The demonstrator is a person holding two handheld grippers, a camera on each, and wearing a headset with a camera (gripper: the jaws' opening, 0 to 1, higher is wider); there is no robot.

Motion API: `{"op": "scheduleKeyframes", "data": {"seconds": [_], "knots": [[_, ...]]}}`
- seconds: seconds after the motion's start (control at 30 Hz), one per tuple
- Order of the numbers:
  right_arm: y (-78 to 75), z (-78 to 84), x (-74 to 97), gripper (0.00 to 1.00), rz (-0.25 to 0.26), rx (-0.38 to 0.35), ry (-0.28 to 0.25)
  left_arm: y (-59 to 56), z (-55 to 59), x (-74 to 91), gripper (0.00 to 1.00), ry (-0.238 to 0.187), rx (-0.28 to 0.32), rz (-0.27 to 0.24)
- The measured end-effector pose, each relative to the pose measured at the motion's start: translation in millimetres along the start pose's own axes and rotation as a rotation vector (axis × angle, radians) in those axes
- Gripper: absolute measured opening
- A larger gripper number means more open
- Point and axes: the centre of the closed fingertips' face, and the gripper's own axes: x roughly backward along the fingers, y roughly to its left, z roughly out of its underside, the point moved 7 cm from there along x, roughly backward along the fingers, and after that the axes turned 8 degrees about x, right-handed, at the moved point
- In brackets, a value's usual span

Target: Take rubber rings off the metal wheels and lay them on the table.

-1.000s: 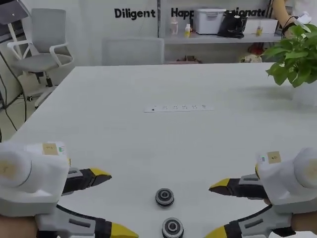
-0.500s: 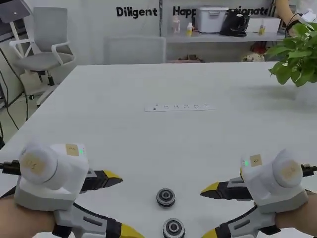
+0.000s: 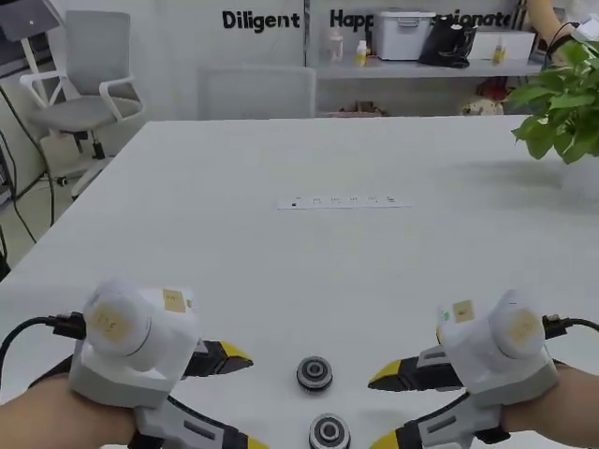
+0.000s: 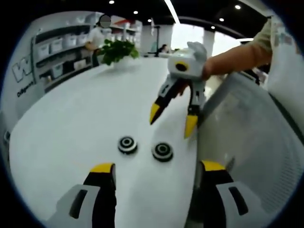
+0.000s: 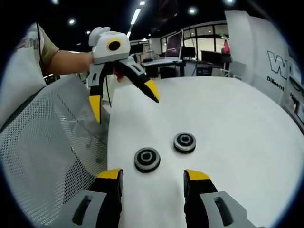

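Observation:
Two small metal wheels with black rubber rings lie flat near the table's front edge: a farther wheel [image 3: 314,372] and a nearer wheel [image 3: 328,432]. My left gripper [image 3: 241,400] stands open to their left and my right gripper [image 3: 376,412] open to their right, both apart from them and pointing inward. In the left gripper view the farther wheel [image 4: 127,144] and nearer wheel [image 4: 162,151] lie just ahead of my open left gripper [image 4: 156,167], with the right gripper [image 4: 171,121] beyond. In the right gripper view the nearer wheel [image 5: 147,159] and farther wheel [image 5: 184,142] lie ahead of my right gripper [image 5: 153,175].
The white table [image 3: 309,271] stretches far ahead, with a flush socket strip [image 3: 342,201] at its middle. A green plant [image 3: 562,103] stands at the far right, an office chair [image 3: 80,84] beyond the left corner. A mesh chair back [image 5: 47,156] sits against the front edge.
Both grippers have moved inward toward the two wheels, still open. The wheels have not moved; the head view has shifted slightly.

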Motion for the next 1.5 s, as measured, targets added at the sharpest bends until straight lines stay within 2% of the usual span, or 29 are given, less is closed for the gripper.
{"op": "scheduleKeyframes", "data": {"seconds": [0.2,0.4,0.7,1.03,1.5], "knots": [[3.6,-0.5,-6.4,0.49,-0.022,0.013,0.011,-0.8,-0.7,-8.7,0.68,0.0,0.014,0.023],[6.8,-0.3,-12.2,0.45,-0.051,0.031,0.01,-2.3,-2.1,-18.2,0.63,0.016,0.004,0.044],[2.0,2.7,-17.5,0.37,-0.049,0.035,0.011,-4.3,-3.3,-34.3,0.57,0.043,-0.012,0.071],[2.8,1.7,-23.4,0.31,-0.063,0.056,-0.003,-7.7,-3.3,-48.5,0.45,0.069,-0.012,0.106],[5.2,4.6,-28.9,0.3,-0.082,0.032,-0.003,-8.4,-2.7,-64.7,0.32,0.083,-0.022,0.119]]}}
